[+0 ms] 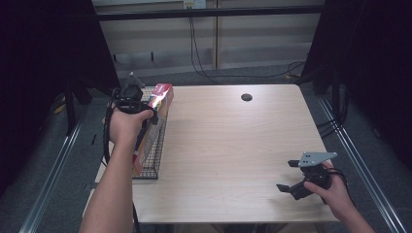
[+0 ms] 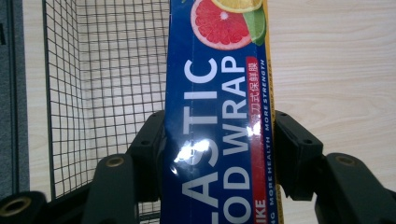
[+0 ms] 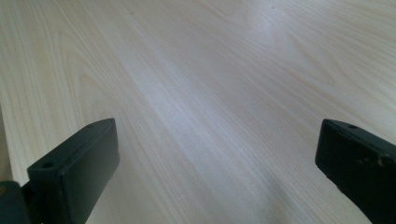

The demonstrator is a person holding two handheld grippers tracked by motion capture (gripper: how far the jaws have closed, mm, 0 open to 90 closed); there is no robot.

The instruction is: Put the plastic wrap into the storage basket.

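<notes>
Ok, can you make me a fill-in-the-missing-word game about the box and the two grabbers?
1. The left gripper is shut on a blue box of plastic food ____.
2. Beside the box stands a black wire ____.
3. The right gripper has its jaws ____, holding nothing.
4. The wooden table has a small round black ____ near its far edge.

Missing words: wrap; basket; open; hole

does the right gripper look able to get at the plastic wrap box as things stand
Probably yes. The right gripper is open over bare table, nothing between, but the left gripper already clamps the plastic wrap box beside the wire basket.
</notes>
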